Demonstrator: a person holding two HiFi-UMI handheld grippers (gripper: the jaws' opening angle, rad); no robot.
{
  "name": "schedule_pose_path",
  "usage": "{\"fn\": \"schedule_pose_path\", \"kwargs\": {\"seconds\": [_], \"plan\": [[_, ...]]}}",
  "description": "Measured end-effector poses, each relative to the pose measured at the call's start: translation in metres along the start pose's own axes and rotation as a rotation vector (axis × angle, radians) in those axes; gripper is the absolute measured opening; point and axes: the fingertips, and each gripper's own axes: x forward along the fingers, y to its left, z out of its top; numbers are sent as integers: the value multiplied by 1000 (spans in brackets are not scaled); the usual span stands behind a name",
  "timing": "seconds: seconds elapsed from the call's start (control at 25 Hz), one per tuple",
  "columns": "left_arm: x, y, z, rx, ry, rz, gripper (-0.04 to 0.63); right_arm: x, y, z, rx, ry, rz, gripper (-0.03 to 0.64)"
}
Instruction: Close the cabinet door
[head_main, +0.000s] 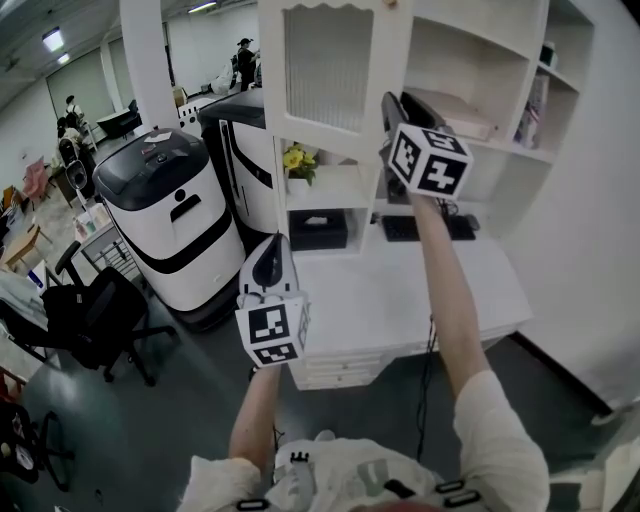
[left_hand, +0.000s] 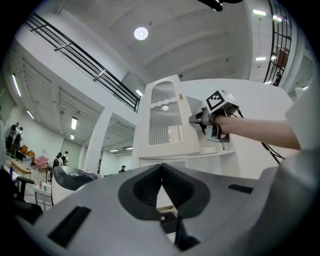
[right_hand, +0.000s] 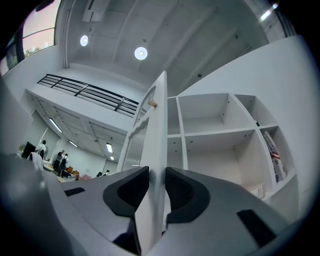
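The door (head_main: 328, 70) stands open in the upper middle of the head view, swung out from the cabinet (head_main: 480, 70). The frame cuts off the tops of both. In the right gripper view the door (right_hand: 156, 165) runs edge-on up the centre, so its ribbed pane shrinks to a sliver. A small knob (right_hand: 152, 104) shows near the top of that edge.

The right gripper (right_hand: 157, 182) has one jaw on each side of the door's edge. The pads seem to press on it, though the contact is dark and low in the frame. In the head view its cube (head_main: 430, 160) covers much of it, and where it meets the door is hard to make out.

The left gripper (left_hand: 161, 172) sits at lower centre of the head view. Its pads are together with nothing between them. Its body fills the lower half of its own view.

The cube shows only black and white squares, no letters. Books (right_hand: 274, 155) at the shelves' right edge carry print too small to read. A dark box (head_main: 318, 230) on a lower shelf has a pale label, also unreadable.
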Motion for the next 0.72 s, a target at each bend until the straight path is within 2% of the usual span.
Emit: {"fn": "schedule_pose_path", "kwargs": {"seconds": [0.48, 0.6, 0.72], "plan": [[15, 2, -10, 5, 16, 5, 5, 23, -23, -9, -24, 1, -32, 95], [19, 4, -13, 1, 20, 11, 5, 29, -32, -9, -56, 10, -63, 94], [24, 4, -17, -1, 25, 11, 5, 39, -35, -12, -74, 12, -58, 94]]}}
